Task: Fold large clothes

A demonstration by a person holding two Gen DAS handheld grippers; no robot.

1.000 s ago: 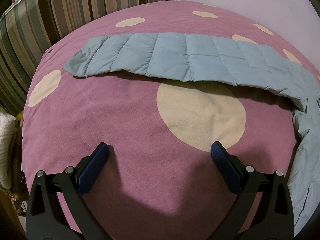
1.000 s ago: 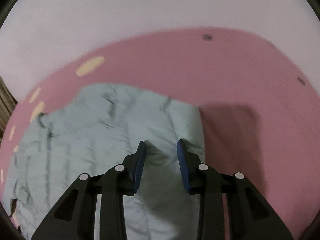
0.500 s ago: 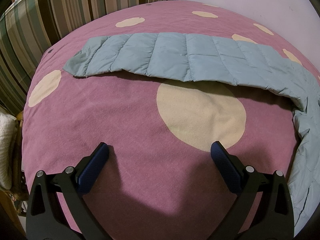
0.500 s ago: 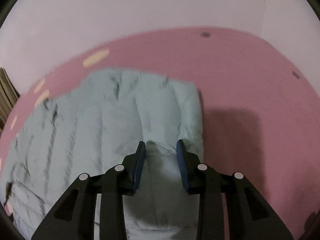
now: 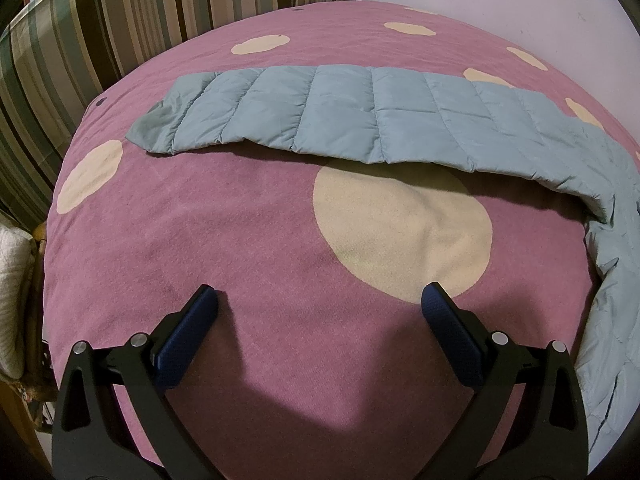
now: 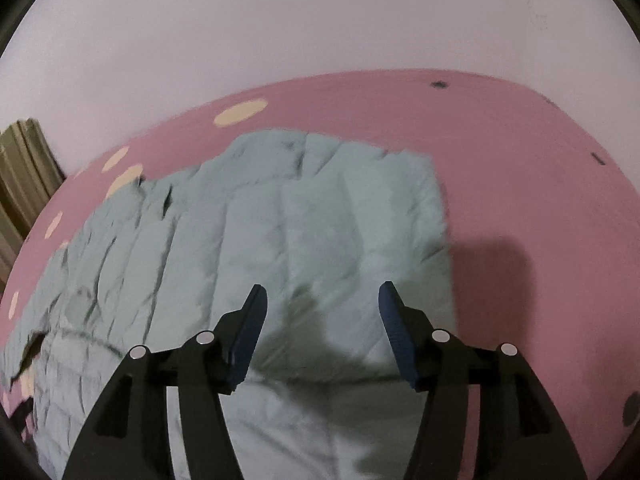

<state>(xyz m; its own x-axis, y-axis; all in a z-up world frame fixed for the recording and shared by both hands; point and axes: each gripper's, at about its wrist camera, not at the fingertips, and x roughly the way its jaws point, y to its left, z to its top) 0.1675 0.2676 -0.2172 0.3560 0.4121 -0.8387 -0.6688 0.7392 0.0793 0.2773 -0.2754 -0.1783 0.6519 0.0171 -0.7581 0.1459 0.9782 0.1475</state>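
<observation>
A pale blue quilted jacket lies on a pink bedspread (image 5: 240,240) with cream dots. In the left wrist view one long sleeve (image 5: 340,116) stretches flat across the far side, and the body (image 5: 616,272) runs down the right edge. My left gripper (image 5: 318,300) is open and empty, low over bare bedspread near a large cream dot (image 5: 404,236). In the right wrist view the jacket's body (image 6: 280,240) lies spread below my right gripper (image 6: 320,300), which is open, holds nothing, and hovers above the fabric near its right edge.
A striped cushion or headboard (image 5: 80,40) stands at the back left. A pale wall (image 6: 320,20) borders the bed's far side. A white cushion (image 5: 12,300) sits off the left edge. Bare bedspread (image 6: 540,200) lies right of the jacket.
My right gripper was shut on a fold of the jacket; it has opened and let the fabric drop flat. The left gripper has not moved.
</observation>
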